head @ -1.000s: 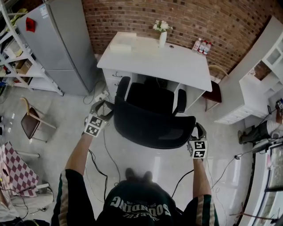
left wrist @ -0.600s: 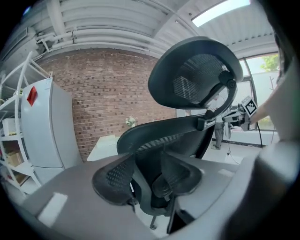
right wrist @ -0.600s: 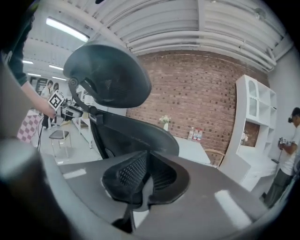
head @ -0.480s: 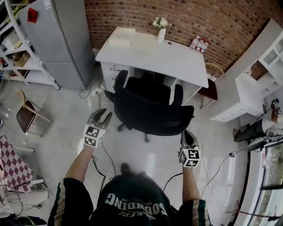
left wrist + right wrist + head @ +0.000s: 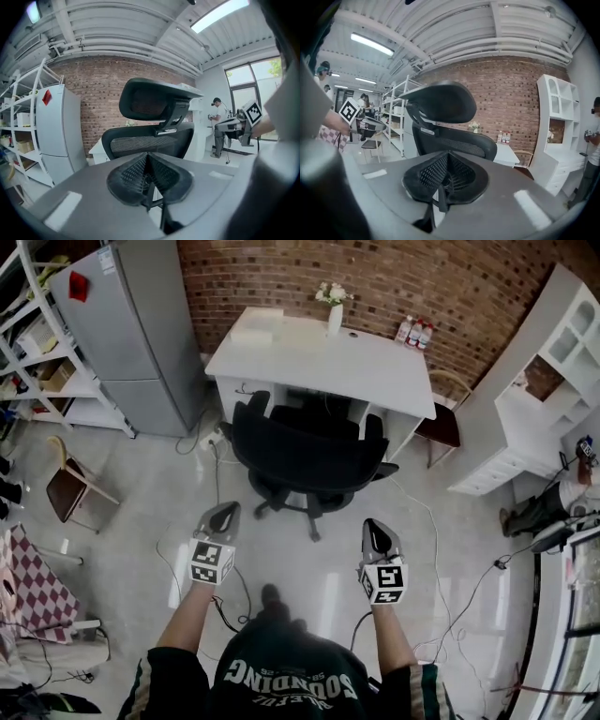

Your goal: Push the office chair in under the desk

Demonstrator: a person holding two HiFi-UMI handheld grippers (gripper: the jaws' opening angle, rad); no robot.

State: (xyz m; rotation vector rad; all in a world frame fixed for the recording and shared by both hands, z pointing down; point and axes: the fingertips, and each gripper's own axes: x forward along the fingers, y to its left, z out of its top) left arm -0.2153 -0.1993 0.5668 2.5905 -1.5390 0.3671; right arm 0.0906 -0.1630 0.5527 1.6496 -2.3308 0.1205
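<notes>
1. Both grippers are now hanging clear of the office chair (image 5: 309, 460), where a second ago they were flanking its backrest. The chair is sitting closer to the desk (image 5: 375, 367) than before.
2. In the head view, the seat is tucking into the desk's opening, while the backrest and wheeled base are still standing out on the floor. Your left gripper (image 5: 217, 521) and right gripper (image 5: 378, 538) are hovering well apart from the chair, one toward each side of it.
3. In the left gripper view, the jaws are meeting with nothing between them, having just been closing. They are pointing at the chair's mesh back and headrest.
4. In the right gripper view, the jaws are likewise pressing together and gripping nothing, and the chair is standing ahead with the desk behind it.
5. If you are pushing again, I would expect the chair to be rolling easily on this smooth floor and swivelling readily. The mesh is probably giving under pressure, so the stiff rim of the backrest is the better place to be pressing, evenly on both sides. A cable (image 5: 422, 512) is lying near the wheels and could be snagging them.
</notes>
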